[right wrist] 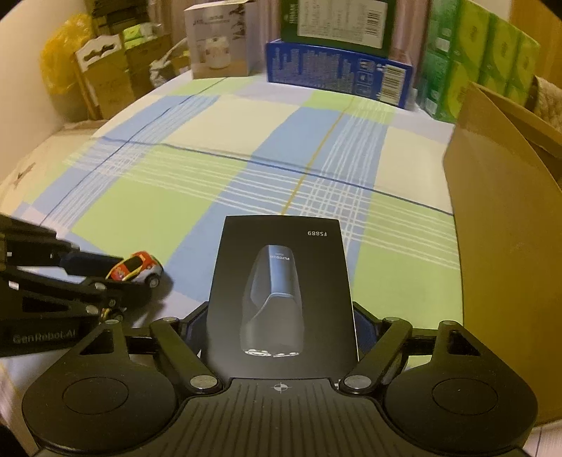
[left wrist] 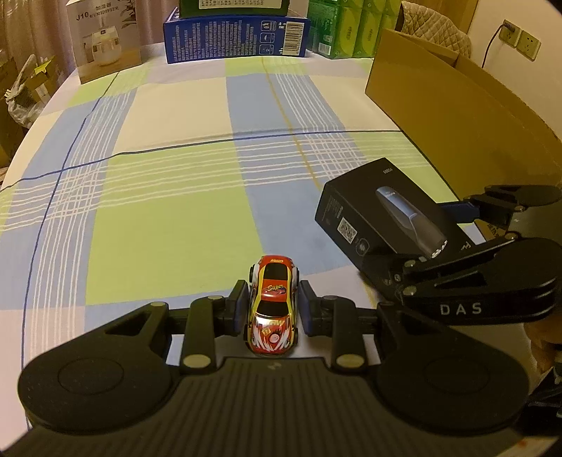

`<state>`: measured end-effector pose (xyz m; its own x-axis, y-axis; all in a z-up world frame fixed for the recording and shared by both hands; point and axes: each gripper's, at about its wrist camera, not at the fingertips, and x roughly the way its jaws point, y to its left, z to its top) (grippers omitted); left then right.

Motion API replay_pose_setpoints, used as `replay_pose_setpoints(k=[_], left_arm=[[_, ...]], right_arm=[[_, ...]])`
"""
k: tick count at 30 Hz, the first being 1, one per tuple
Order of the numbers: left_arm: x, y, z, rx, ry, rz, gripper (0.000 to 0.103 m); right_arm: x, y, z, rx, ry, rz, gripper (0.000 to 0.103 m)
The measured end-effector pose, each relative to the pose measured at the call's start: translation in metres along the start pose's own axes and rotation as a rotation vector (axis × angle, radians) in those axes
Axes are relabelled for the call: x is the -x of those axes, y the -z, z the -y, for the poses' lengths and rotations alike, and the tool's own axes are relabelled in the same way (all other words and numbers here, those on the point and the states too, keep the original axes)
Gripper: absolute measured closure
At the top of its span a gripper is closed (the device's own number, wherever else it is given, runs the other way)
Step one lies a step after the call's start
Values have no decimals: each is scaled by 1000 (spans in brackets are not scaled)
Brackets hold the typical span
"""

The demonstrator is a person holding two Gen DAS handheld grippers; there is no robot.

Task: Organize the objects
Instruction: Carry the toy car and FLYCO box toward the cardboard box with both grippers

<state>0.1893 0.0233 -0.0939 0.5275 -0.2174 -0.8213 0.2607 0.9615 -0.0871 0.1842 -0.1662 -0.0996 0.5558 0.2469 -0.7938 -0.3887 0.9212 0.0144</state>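
Note:
A red and yellow toy car sits between the fingers of my left gripper, whose blue pads press on both its sides. The right wrist view shows the same car at the left, low over the plaid cloth, in the left gripper. My right gripper is shut on a black shaver box marked FS889. The left wrist view shows that box tilted and held just off the cloth to the right of the car, with the right gripper clamped on its near end.
An open cardboard box stands along the right side. At the back are a blue carton, a humidifier box and green packs. Plaid cloth covers the table; more boxes are stacked beyond its left edge.

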Motion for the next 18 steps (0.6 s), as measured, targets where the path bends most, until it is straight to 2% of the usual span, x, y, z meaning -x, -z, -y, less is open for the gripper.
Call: replay_pose_setpoints(k=[8, 18], left_arm=[[5, -3, 7, 3, 17, 17, 78], [37, 14, 32, 77, 26, 25, 78]], right_arm=[[26, -2, 5, -66, 3, 68, 27], [82, 18, 16, -102, 24, 113, 27]])
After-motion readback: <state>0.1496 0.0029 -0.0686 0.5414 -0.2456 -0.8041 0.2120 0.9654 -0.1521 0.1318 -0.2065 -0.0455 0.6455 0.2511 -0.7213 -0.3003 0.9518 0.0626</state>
